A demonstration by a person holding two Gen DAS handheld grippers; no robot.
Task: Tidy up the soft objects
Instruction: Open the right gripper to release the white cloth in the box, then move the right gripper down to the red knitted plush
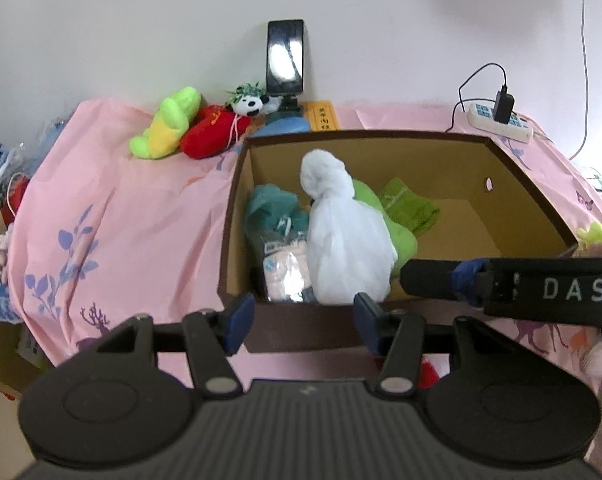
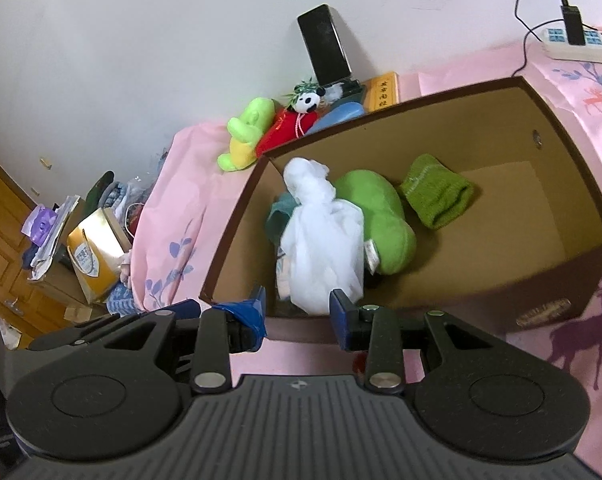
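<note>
Your left hand-held gripper (image 1: 304, 316) and right hand-held gripper (image 2: 297, 312) hovering open, empty, at near wall of brown box (image 1: 501, 152). White bundle (image 1: 341, 232) lying inside box; green plush (image 1: 169, 124) waiting behind box. Reaching over far wall, pinching plush mid-body.

Pink deer-print cloth (image 1: 121, 216), brown box (image 1: 301, 328)

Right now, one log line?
left gripper open | right gripper open | white cloth in box | frog plush outside
</note>
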